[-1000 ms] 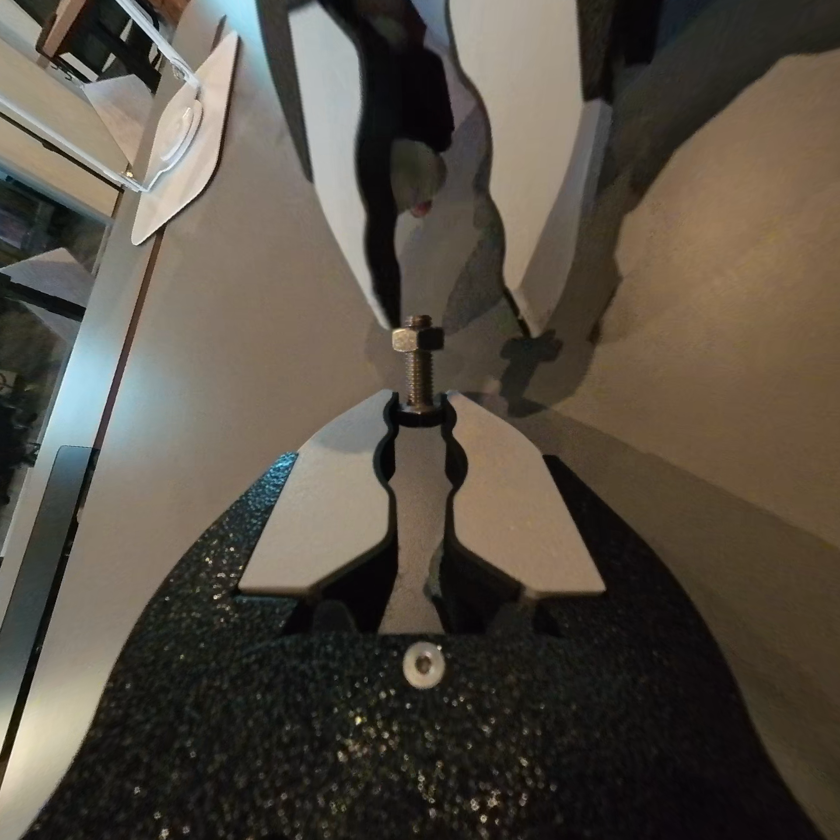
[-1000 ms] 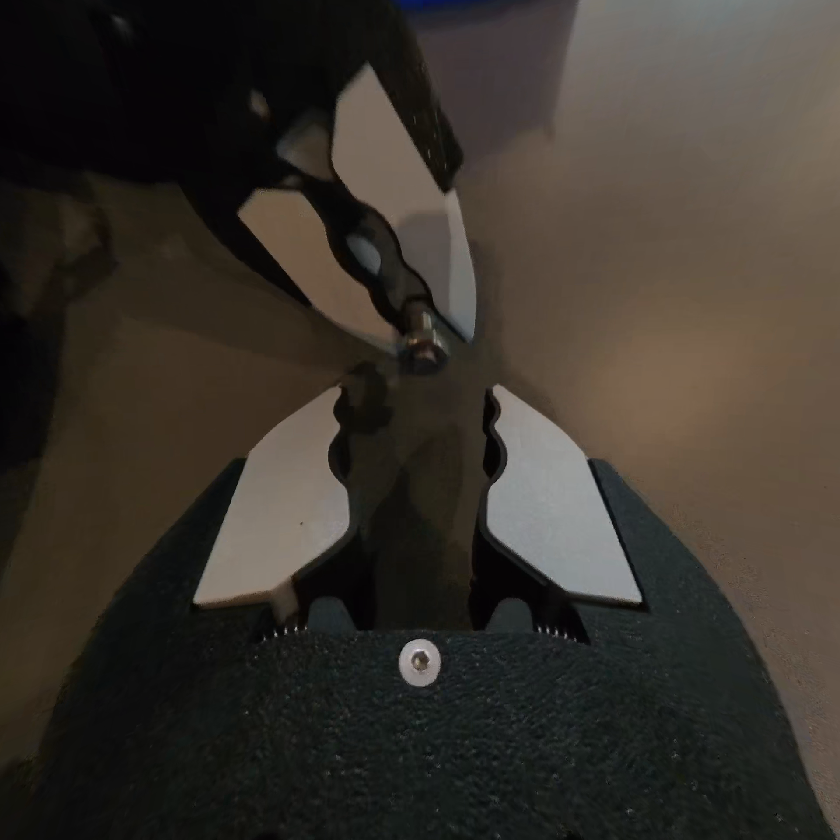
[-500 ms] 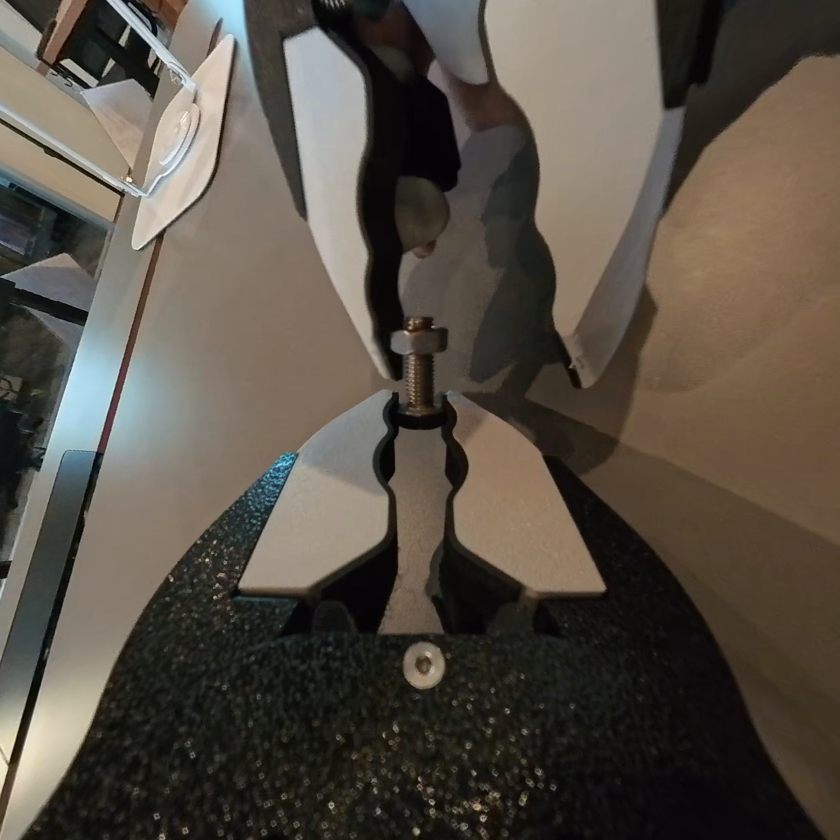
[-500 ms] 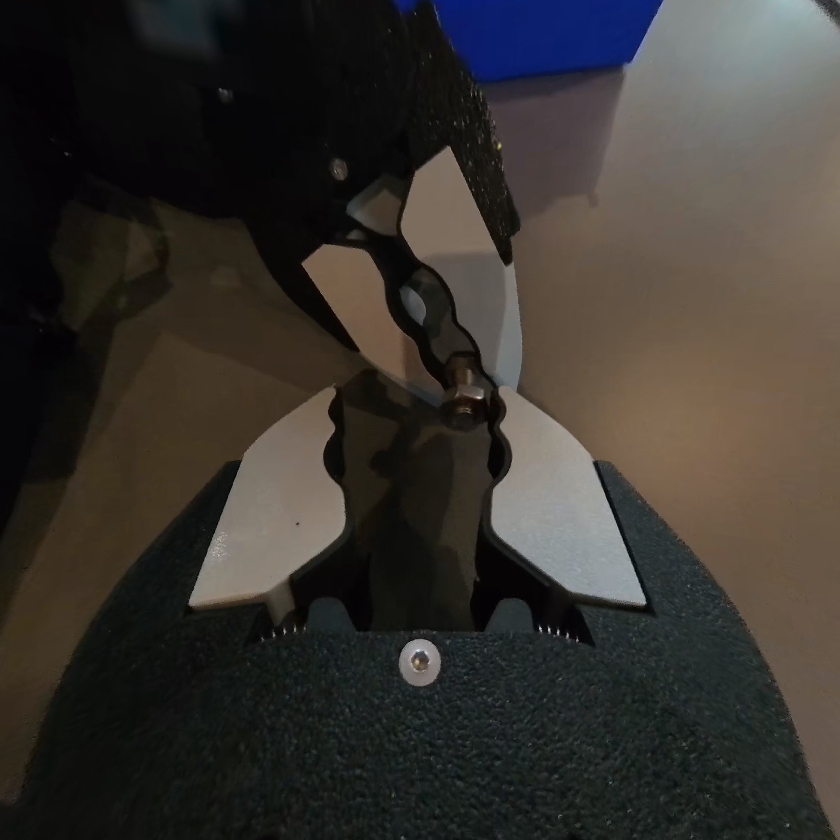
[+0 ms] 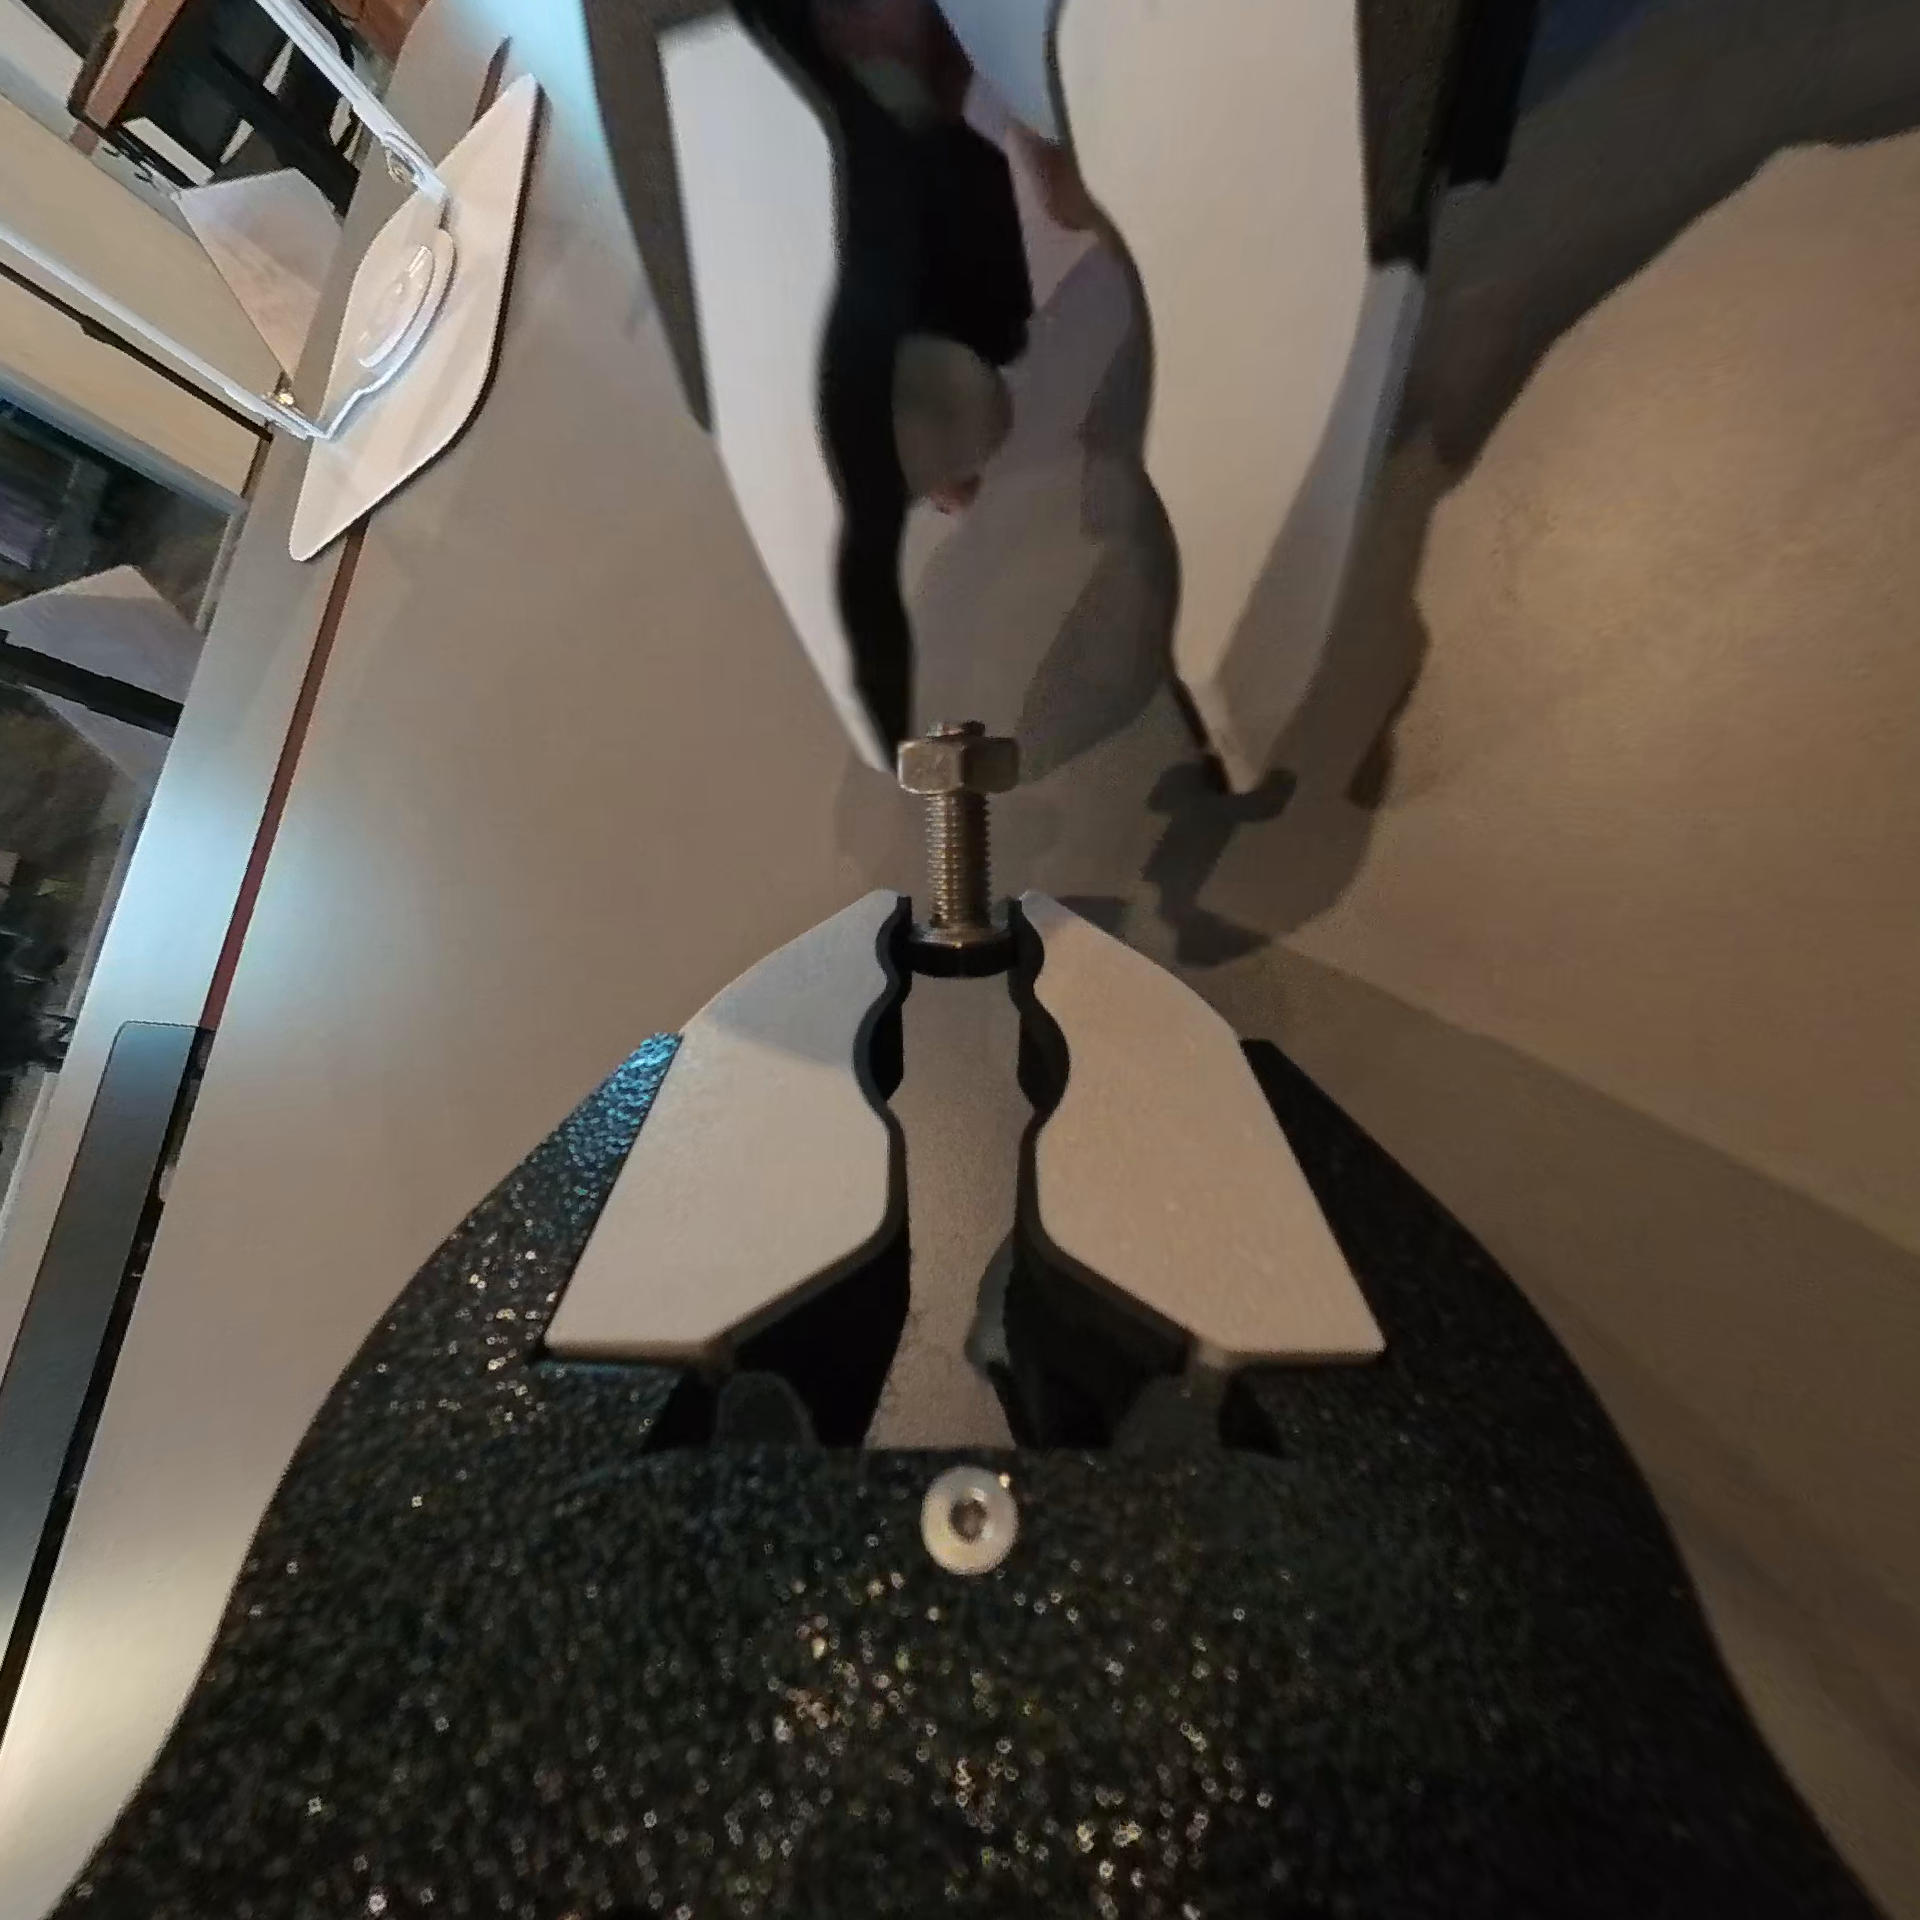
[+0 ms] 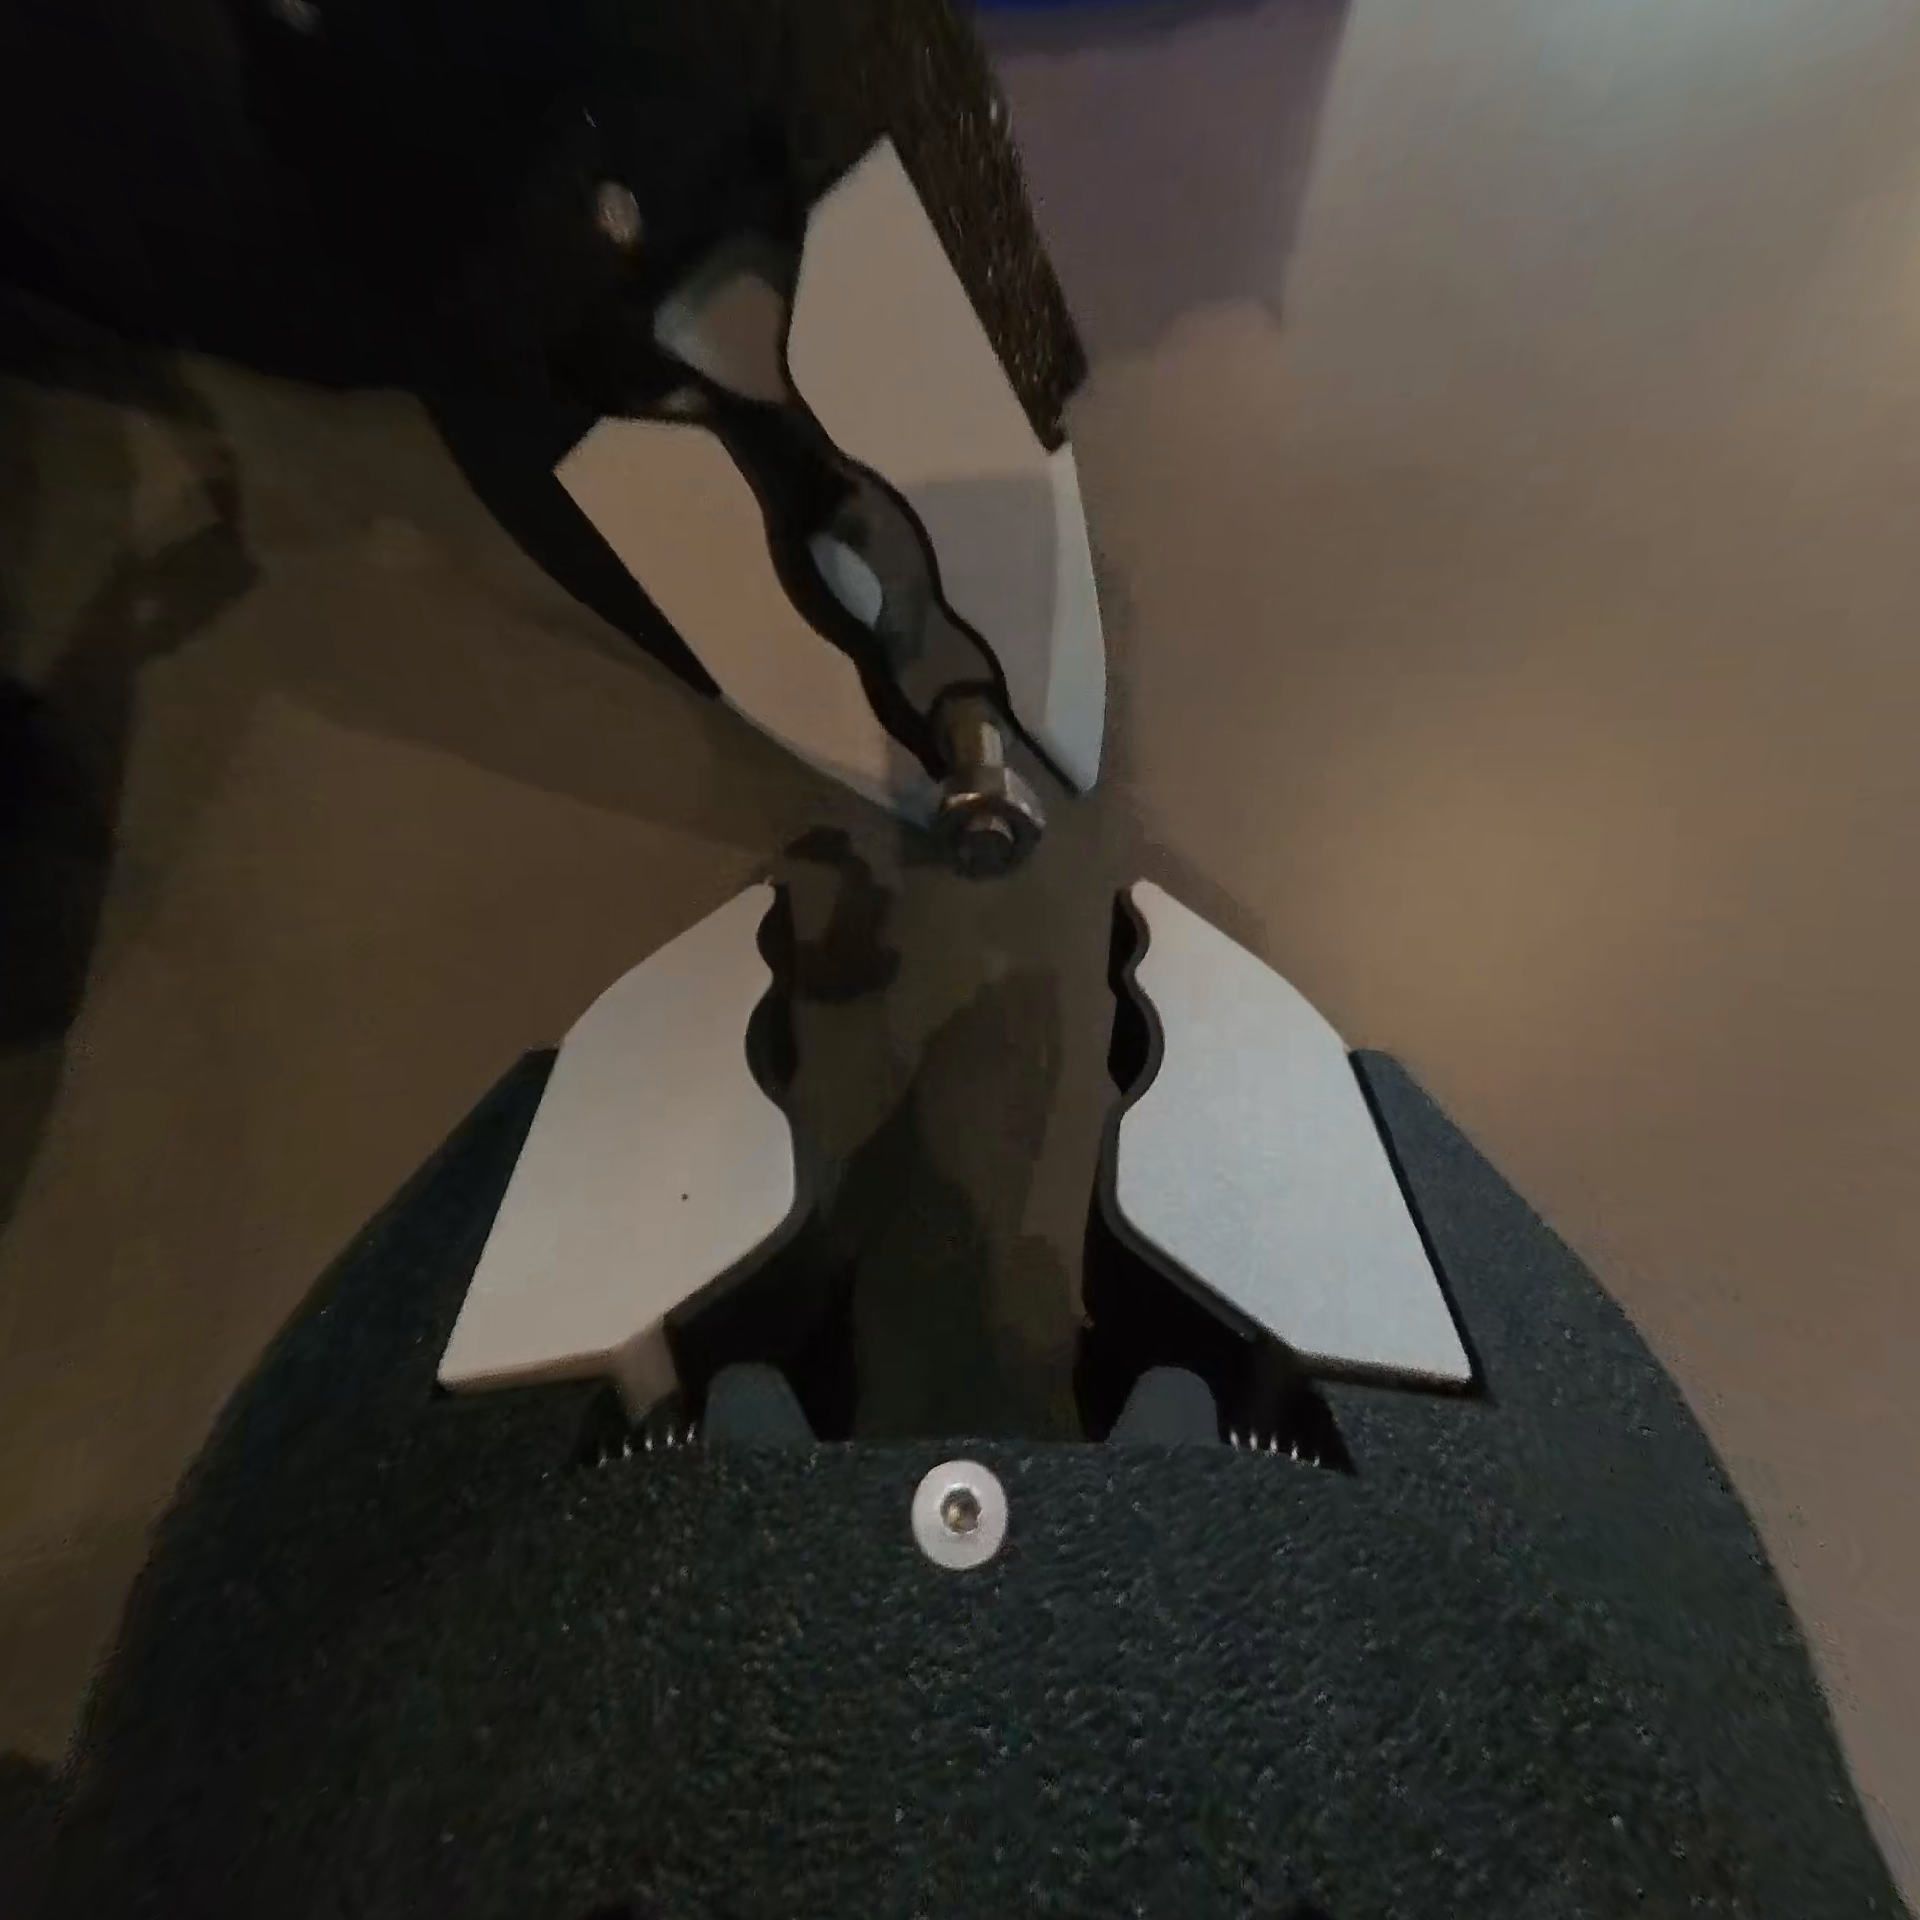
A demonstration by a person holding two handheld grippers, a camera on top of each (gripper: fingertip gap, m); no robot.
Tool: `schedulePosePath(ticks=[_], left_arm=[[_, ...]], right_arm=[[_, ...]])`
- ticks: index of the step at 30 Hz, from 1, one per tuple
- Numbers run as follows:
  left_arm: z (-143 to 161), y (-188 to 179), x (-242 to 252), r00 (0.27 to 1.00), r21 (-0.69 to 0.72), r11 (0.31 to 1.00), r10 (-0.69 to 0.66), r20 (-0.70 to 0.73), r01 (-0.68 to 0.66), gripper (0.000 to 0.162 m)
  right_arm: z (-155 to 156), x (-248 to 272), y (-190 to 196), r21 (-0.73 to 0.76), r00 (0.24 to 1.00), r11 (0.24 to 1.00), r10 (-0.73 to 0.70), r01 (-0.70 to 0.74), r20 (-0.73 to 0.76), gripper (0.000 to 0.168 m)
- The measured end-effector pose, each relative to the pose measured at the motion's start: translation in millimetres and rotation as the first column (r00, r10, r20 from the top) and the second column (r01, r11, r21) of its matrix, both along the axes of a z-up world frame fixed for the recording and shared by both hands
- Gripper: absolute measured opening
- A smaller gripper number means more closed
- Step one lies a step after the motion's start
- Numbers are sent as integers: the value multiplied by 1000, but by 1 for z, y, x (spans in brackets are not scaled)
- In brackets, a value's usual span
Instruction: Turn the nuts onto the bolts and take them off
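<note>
Left gripper holds bolt by its head, nut near the thread tip; right gripper open and off the nut.

Left wrist view: left gripper (image 5: 958, 925) jaws clamped on the bolt (image 5: 956, 868) head, shank pointing to 12 o'clock, nut (image 5: 957, 767) at the far end. Right gripper (image 5: 1049, 748) spread wide beyond it, one finger at the nut's 11 o'clock; contact unclear. Beige desk (image 5: 540, 790) below; white pad (image 5: 405, 343) at 10 o'clock. No legible writing.

Right wrist view: right gripper (image 6: 951, 899) jaws open, empty. Nut (image 6: 987, 816) just past the tips at 12 o'clock, on the bolt (image 6: 966, 732) held by the left gripper (image 6: 961, 707).
</note>
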State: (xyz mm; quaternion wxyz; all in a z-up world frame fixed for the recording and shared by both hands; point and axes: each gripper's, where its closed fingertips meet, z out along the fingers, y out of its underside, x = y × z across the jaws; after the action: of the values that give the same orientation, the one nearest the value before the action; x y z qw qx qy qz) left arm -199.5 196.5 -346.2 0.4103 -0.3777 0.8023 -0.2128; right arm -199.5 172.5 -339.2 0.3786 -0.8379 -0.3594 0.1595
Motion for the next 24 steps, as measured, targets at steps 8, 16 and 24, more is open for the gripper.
schedulePosePath(ticks=[8,16,24], left_arm=[[0,0,0,1000,-2,1000,-1,0,1,17],[0,0,0,1000,6,1000,-7,0,7,17],[0,-1,-1,1000,7,1000,-11,-3,11,17]], right_arm=[[-4,-17,-4,-28,998,998,58,-58,-24,59],[9,-25,-1,83,996,993,89,-88,-15,64],[14,-32,-4,138,990,981,139,-138,6,68]])
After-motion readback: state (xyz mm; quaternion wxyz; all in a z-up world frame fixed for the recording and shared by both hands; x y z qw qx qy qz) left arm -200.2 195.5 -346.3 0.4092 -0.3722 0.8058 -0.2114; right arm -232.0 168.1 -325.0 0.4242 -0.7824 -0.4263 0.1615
